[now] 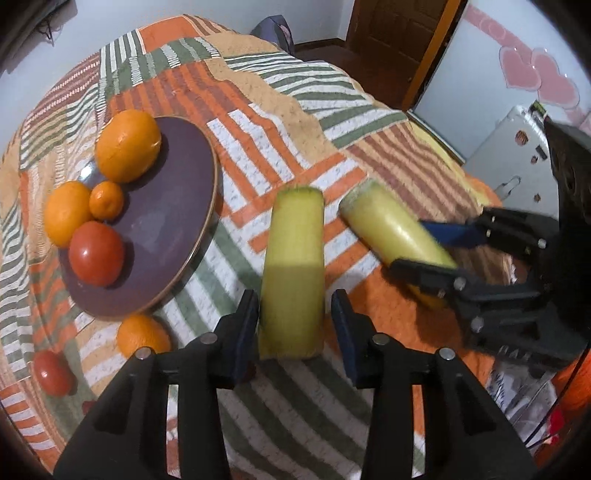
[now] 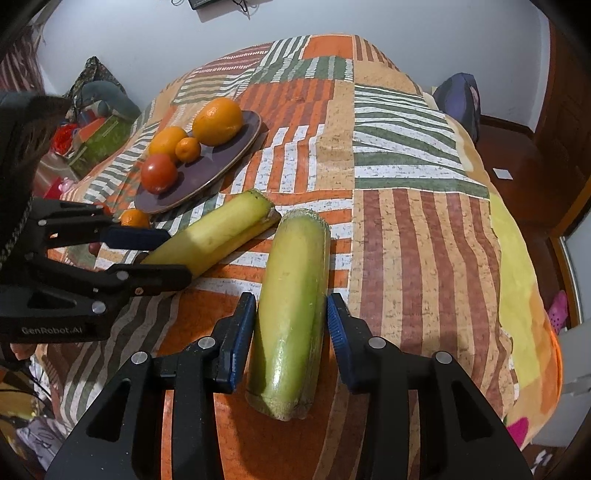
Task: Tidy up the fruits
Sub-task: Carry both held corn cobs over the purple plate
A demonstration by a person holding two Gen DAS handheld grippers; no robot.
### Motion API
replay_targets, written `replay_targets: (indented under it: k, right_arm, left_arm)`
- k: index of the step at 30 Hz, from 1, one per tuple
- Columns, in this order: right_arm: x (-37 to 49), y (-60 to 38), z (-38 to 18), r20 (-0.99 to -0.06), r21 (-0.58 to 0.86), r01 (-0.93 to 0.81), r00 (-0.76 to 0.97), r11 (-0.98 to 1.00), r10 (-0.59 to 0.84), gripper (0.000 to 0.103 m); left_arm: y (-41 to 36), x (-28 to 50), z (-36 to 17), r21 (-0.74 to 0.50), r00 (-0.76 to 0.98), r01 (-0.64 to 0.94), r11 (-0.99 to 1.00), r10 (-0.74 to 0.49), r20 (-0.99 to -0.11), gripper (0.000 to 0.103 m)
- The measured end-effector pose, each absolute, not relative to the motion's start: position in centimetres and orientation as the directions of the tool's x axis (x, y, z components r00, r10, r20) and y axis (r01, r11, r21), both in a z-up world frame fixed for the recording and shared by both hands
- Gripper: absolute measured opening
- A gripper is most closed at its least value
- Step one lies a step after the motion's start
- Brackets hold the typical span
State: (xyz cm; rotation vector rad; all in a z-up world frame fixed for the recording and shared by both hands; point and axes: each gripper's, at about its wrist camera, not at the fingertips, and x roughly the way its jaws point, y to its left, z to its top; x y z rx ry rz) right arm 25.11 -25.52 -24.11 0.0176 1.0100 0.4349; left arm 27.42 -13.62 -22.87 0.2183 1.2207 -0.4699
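Holding two yellow-green stalks above the bed [image 2: 424,229] | left gripper [image 1: 295,325] fingers clamp one, right gripper [image 2: 291,328] fingers clamp the other | lift slowly, level, toward the plate [image 1: 184,206].

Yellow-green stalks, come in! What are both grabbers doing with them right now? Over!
Left gripper clamps one stalk. Right gripper clamps the other stalk. Purple plate holds three oranges, one tomato. Path there looks clear.

A home bedroom is indicated by a bed [image 2: 424,206] under a striped patchwork blanket [image 1: 258,122], a wooden door [image 1: 399,33] and heart decorations [image 1: 532,70].
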Motion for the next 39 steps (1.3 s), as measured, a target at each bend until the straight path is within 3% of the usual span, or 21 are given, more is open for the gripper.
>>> replay_targets:
  k: [14,29,39]
  right_arm:
    - [26.3,-24.2,-24.8,-0.802,0.176,-0.364,0.485,0.915,0.348,0.035]
    - [26.0,-23.3,-21.4,-0.752,0.148,-0.384,0.555,0.911,0.356,0.035]
    - [27.5,-20.3,-19.3,-0.717,0.147,-0.428,0.574,0.892,0.394,0.035]
  left_arm:
    - [-14.9,29.9,-25.1,-0.097,0.291,0.42,0.903,-0.235,-0.927,0.037]
    - [-11.4,28.3,-20.0,-0.142,0.38,0.38,0.914,-0.294,-0.877,0.037]
    - [-6.7,29.5,-18.3,-0.147,0.429,0.295,0.944,-0.269,-0.862,0.037]
